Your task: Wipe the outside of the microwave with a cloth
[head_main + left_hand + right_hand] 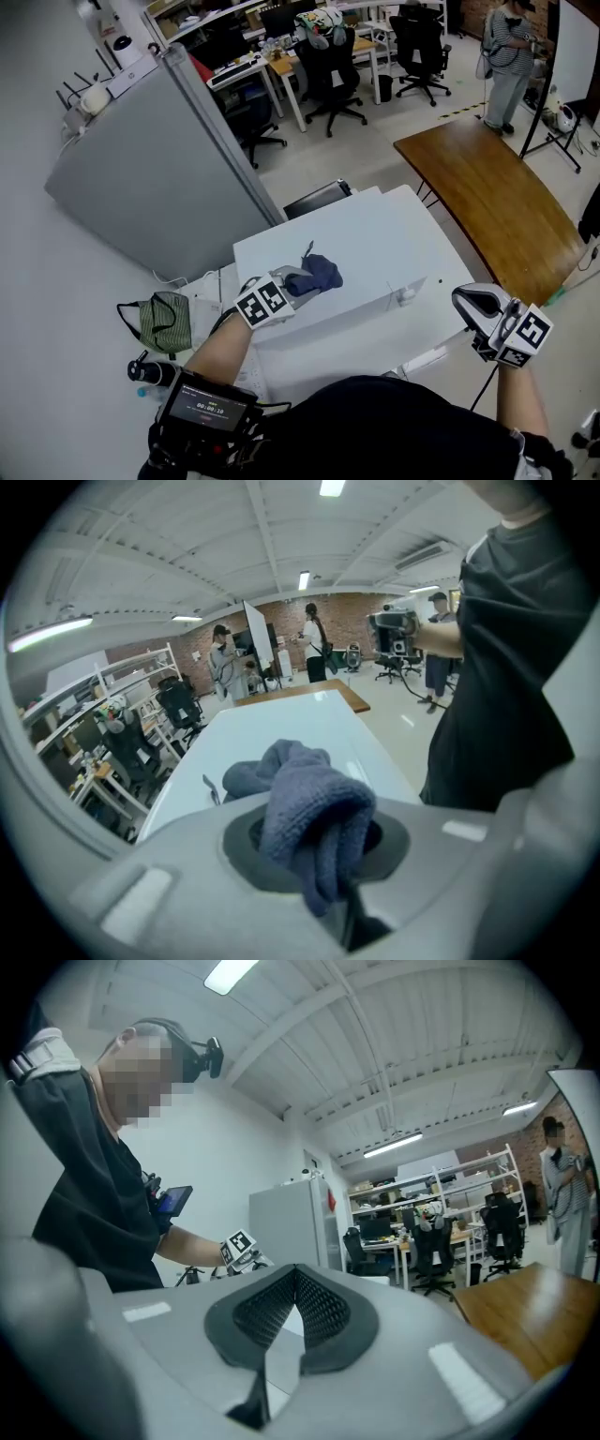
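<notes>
Head view: left gripper (302,280) clamps the cloth (319,273) on top of the microwave (380,239) at frame centre. Right gripper (469,302) sits lower right, clear of it.
Left gripper view: jaws pinch the bunched cloth.
Right gripper view: jaws together, nothing between.
</notes>
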